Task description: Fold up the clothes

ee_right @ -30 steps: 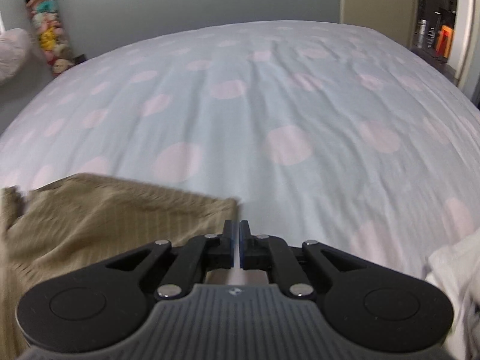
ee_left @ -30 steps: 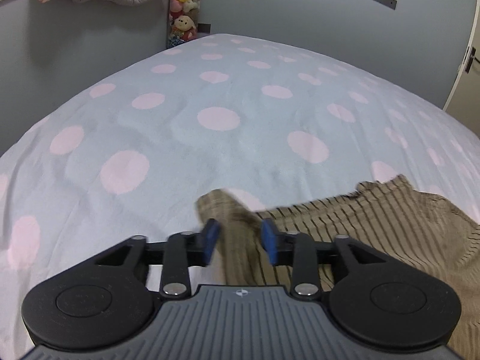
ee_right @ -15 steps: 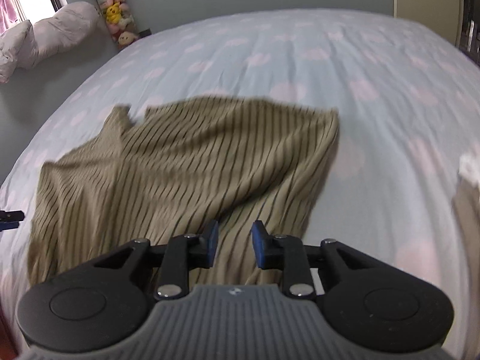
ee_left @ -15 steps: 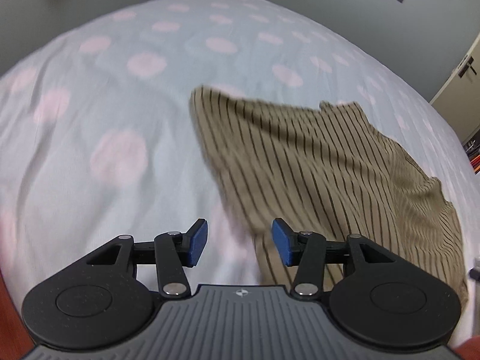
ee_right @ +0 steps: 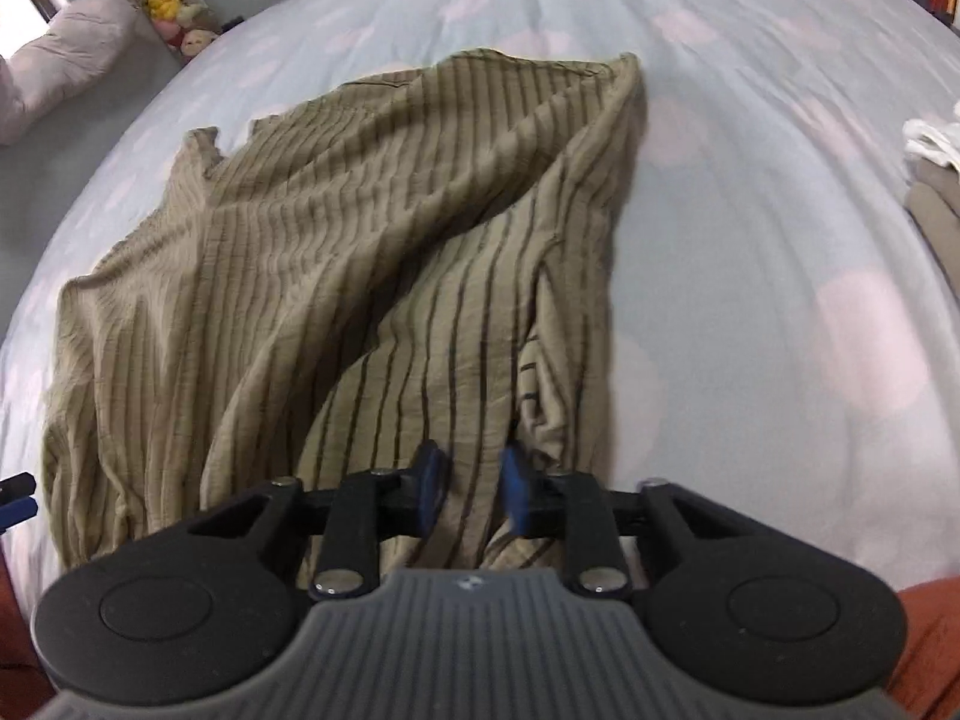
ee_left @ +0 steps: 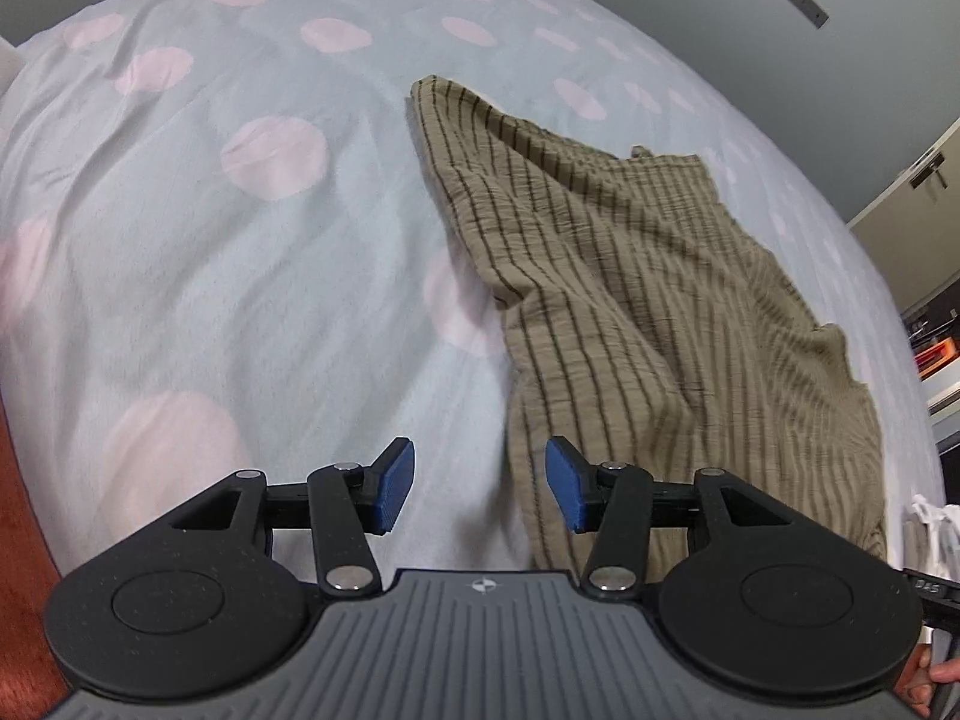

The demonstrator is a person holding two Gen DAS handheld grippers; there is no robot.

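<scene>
An olive-brown shirt with thin dark stripes (ee_left: 630,276) (ee_right: 360,228) lies spread and rumpled on the pale blue bed sheet with pink dots (ee_left: 240,270) (ee_right: 750,240). My left gripper (ee_left: 480,480) is open near the bed's front edge. The shirt's left edge runs just inside its right pad and neither pad touches it. My right gripper (ee_right: 474,480) hangs over the shirt's near right part. Its jaws are closing, and striped cloth shows in the narrow gap between them. The stripes run through unpinched.
A small pile of white and grey clothes (ee_right: 936,180) (ee_left: 927,516) lies on the bed to the right of the shirt. A pillow (ee_right: 60,60) and plush toys (ee_right: 168,0) are at the far left. A door (ee_left: 900,210) stands at the right.
Both grippers pulled back toward the bed's near edge, so the shirt now lies stretched out ahead. The left gripper let go of the corner it held. The right gripper's jaws came apart.
</scene>
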